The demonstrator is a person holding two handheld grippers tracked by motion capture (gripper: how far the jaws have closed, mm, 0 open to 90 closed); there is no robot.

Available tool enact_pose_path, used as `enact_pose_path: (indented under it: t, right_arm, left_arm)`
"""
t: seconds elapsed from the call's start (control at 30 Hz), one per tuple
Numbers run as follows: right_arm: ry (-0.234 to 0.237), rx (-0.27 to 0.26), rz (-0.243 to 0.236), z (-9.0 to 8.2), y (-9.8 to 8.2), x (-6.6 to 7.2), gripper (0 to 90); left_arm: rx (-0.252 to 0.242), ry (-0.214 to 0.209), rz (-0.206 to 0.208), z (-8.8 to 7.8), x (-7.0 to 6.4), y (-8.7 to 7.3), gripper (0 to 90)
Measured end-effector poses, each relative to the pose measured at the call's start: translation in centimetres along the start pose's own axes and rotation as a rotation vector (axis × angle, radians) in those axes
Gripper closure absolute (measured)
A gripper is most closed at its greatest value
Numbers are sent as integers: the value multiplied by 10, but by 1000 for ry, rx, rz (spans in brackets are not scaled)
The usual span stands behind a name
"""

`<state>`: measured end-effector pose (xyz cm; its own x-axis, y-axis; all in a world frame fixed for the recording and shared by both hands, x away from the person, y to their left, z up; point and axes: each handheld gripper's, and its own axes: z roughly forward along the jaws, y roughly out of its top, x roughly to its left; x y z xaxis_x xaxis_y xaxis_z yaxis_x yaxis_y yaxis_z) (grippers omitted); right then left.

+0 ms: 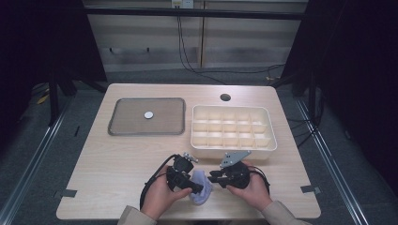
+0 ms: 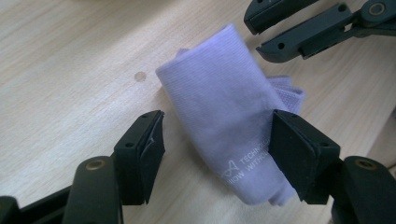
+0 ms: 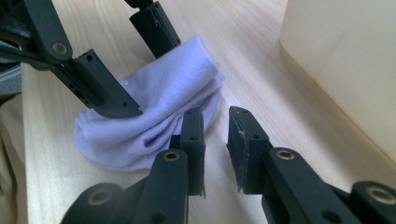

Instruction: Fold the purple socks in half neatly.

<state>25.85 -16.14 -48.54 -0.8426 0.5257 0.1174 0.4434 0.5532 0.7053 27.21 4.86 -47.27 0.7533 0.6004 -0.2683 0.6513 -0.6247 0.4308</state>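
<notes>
A folded lavender cloth (image 1: 202, 190) with white print lies on the wooden table near its front edge, between my two grippers. In the left gripper view the cloth (image 2: 224, 112) sits between the jaws of my left gripper (image 2: 217, 140); the left pad stands clear of it and the right pad is at its edge, so the jaws are open. My left gripper (image 1: 195, 183) is held in a hand. My right gripper (image 3: 217, 126) points at the cloth (image 3: 159, 107) from the other side, its jaws a narrow gap apart with nothing between them. My right gripper (image 1: 214, 178) almost meets the left one.
A white box (image 1: 230, 152) divided into several compartments stands just beyond the grippers. Left of it lies a grey tray (image 1: 112, 126) with a small white disc (image 1: 149, 114) on it. A round hole (image 1: 225, 97) is in the table's far side.
</notes>
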Motion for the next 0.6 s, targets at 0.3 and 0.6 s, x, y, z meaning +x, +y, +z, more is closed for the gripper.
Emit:
enact_pose_path:
  t: [0.3, 0.6]
  right_arm:
    - [-10, -8, 2, -2, -1, -2, 748]
    - [-24, -8, 8, -6, -2, -5, 734]
  left_arm:
    - [-1, 27, 28, 5, -2, 1, 340]
    - [-49, 51, 37, 8, -3, 3, 363]
